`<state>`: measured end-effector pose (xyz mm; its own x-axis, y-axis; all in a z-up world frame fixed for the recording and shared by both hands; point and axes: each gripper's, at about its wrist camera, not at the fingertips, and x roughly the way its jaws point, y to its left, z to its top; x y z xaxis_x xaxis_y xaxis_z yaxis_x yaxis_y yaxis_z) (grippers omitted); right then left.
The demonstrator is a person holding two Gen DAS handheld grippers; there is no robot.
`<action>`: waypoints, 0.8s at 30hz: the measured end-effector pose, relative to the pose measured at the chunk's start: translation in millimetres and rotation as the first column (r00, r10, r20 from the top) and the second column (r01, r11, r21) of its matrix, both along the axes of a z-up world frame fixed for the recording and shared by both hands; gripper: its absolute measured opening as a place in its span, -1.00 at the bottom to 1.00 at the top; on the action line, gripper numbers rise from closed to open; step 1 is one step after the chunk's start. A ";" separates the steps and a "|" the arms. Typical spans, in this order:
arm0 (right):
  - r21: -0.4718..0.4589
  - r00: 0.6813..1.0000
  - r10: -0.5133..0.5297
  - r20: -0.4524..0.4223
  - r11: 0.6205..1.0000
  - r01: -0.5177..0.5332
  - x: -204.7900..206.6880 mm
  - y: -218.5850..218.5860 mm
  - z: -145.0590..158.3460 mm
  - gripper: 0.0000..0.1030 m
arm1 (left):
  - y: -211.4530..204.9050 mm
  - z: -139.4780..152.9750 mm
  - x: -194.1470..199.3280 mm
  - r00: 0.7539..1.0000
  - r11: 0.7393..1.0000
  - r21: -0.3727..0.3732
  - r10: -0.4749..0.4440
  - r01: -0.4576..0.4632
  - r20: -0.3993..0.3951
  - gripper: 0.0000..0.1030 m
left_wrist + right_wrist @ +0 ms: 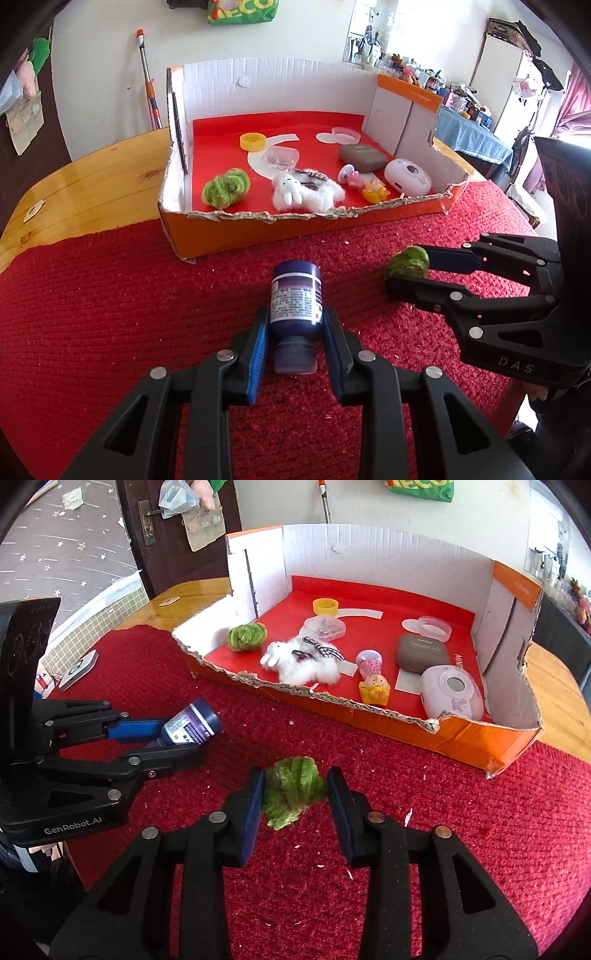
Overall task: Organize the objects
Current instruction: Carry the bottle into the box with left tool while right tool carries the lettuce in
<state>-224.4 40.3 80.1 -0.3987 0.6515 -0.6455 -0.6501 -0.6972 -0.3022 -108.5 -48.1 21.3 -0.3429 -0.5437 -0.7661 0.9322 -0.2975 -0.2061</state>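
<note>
Purple bottle (295, 295) lies lower centre on the red cloth (110, 314), clenched in the left hand-held gripper (295, 325). Right hand-held gripper (295, 794) grasps a green fuzzy ball (293, 794). Torn-edged cardboard box (295, 225) beyond, apart; bare cloth between.

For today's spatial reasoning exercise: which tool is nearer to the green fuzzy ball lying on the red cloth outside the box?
Right. The right tool has the green fuzzy ball between its fingers; the left tool grips the blue bottle, off to the ball's left.

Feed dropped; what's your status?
Left gripper shut on purple bottle. Right gripper shut on green pompom. Path to box unobstructed.
</note>
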 end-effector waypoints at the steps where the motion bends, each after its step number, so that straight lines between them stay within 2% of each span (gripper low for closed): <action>1: 0.000 1.000 0.000 -0.001 1.000 0.000 0.2 0.0 0.2 -0.33 | -0.7 0.1 -0.3 1.000 1.000 -0.002 0.001 -0.001 0.001 -0.43; 24: 0.012 1.000 0.019 0.002 1.000 -0.019 -0.9 -4.0 1.5 -0.35 | 3.7 13.0 -2.8 1.000 0.999 -0.047 0.003 -0.003 -0.013 -0.44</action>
